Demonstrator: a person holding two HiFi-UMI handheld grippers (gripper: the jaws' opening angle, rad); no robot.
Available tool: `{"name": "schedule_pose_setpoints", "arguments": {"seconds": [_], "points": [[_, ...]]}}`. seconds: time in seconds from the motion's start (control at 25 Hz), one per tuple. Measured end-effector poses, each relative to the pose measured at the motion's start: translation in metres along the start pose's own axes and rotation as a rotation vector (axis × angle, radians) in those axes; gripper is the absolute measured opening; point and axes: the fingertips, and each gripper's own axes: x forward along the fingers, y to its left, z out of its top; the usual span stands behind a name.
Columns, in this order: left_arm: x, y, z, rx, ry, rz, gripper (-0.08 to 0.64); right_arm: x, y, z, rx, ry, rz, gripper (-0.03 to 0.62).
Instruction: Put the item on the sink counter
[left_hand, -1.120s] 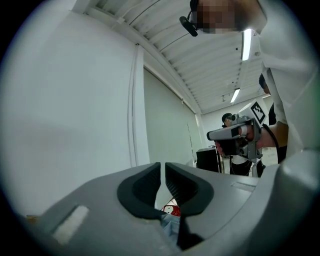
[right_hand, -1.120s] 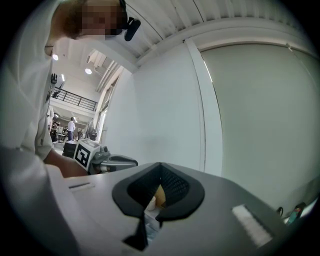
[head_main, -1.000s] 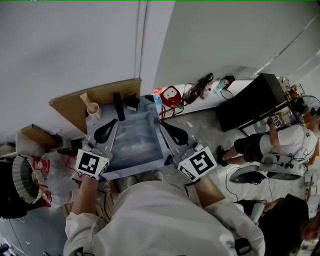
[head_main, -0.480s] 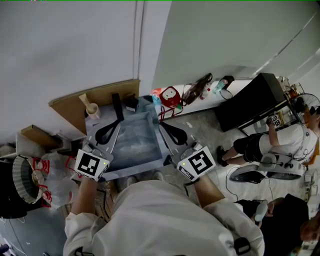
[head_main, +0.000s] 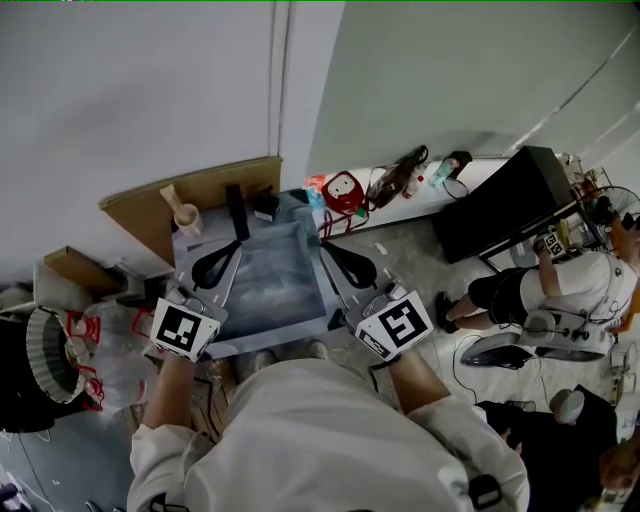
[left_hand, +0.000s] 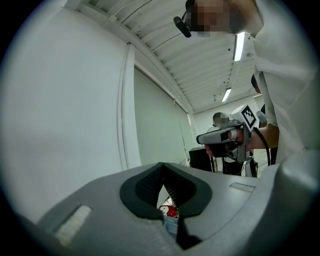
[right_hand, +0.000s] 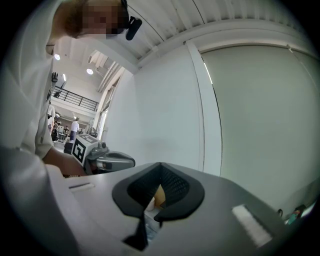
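In the head view a steel sink (head_main: 303, 232) with a narrow counter (head_main: 188, 248) sits below me against the white wall. On the counter's far left stand a wooden cup (head_main: 186, 218), a black upright item (head_main: 237, 211) and a small dark object (head_main: 265, 205). My left gripper (head_main: 212, 268) hovers over the sink's left rim, shut and empty. Over the right rim my right gripper (head_main: 350, 265) is shut too, nothing in it. The left gripper view shows pads closed together (left_hand: 162, 172) and the right gripper (left_hand: 227, 135) across. The right gripper view shows closed pads (right_hand: 160, 172) and the left gripper (right_hand: 102, 160).
A cardboard sheet (head_main: 135, 210) leans behind the sink. A red device (head_main: 343, 192) and cables lie on the floor to the right. Bags and a basket (head_main: 45, 355) crowd the left. A black table (head_main: 505, 200) and seated people (head_main: 560, 290) are far right.
Both grippers stay over the sink's rims as before. Only the people at the far right have shifted.
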Motion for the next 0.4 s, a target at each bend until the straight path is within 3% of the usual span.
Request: {"name": "schedule_pose_setpoints", "arguments": {"seconds": [0.4], "points": [[0.0022, 0.0012, -0.0077, -0.001, 0.019, -0.002, 0.006, 0.0023, -0.0031, -0.0011, -0.002, -0.001, 0.0, 0.003]]}}
